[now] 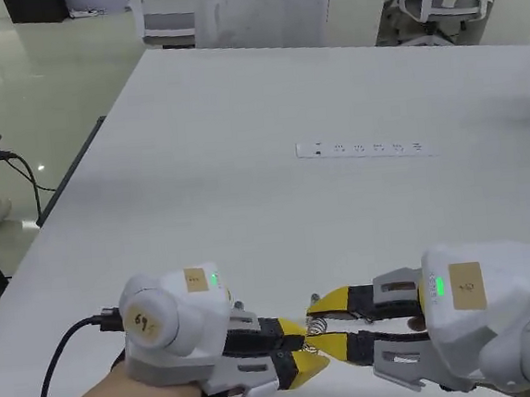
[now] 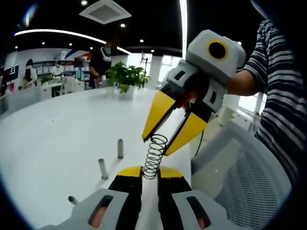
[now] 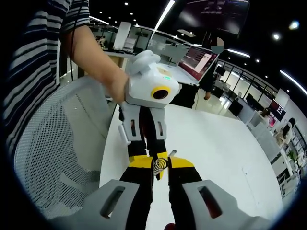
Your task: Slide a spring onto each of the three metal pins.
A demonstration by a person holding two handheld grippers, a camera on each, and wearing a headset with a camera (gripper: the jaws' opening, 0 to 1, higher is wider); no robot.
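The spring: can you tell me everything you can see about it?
The spring is a small coil of thin, shiny silver wire, metal by its look, with evenly spaced loops. It stands almost upright in the left gripper view, leaning a little. Its lower end is pinched between the left gripper's yellow tips. Its upper end sits between the right gripper's spread yellow jaws; whether they touch it is unclear. It is on none of the metal pins.

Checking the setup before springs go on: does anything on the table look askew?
Possibly: the nearest pin seems tilted or lying down, while the other two pins stand upright.
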